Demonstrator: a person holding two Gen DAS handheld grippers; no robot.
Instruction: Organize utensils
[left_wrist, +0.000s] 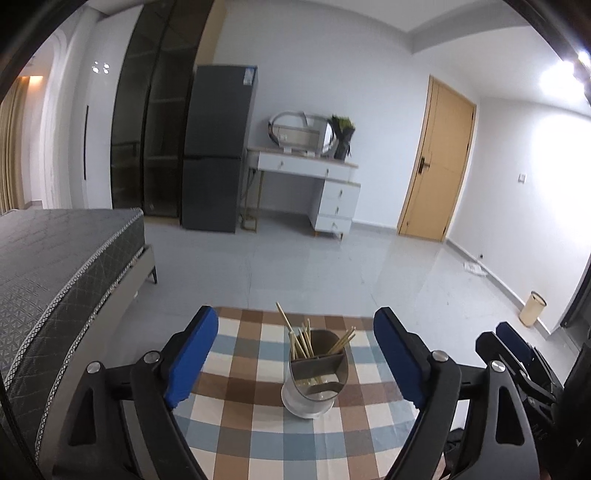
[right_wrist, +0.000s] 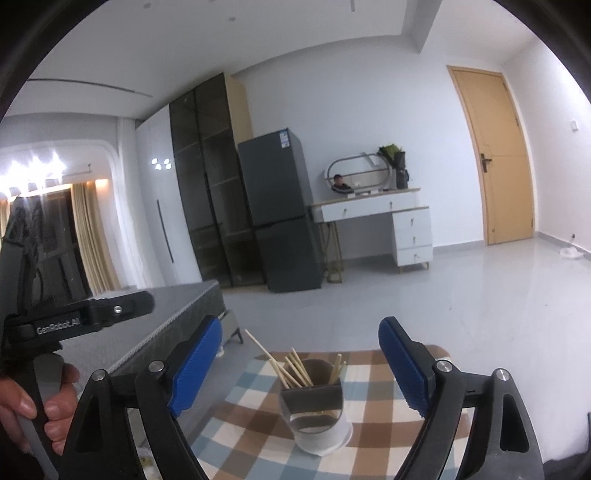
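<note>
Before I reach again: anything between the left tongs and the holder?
Only bare checked cloth before the holder, in the left wrist view.

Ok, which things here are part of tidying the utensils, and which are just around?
Part of the job:
chopsticks
utensil holder
left gripper
right gripper

Just around:
checked tablecloth
bed
fridge
dressing table
door
bin

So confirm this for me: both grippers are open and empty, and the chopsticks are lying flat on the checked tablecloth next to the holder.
One thing is wrong: the chopsticks are not lying on the checked tablecloth. They stand leaning inside the holder, as the left wrist view shows. The rest holds: the left gripper and the right gripper are open with nothing between their fingers.
</note>
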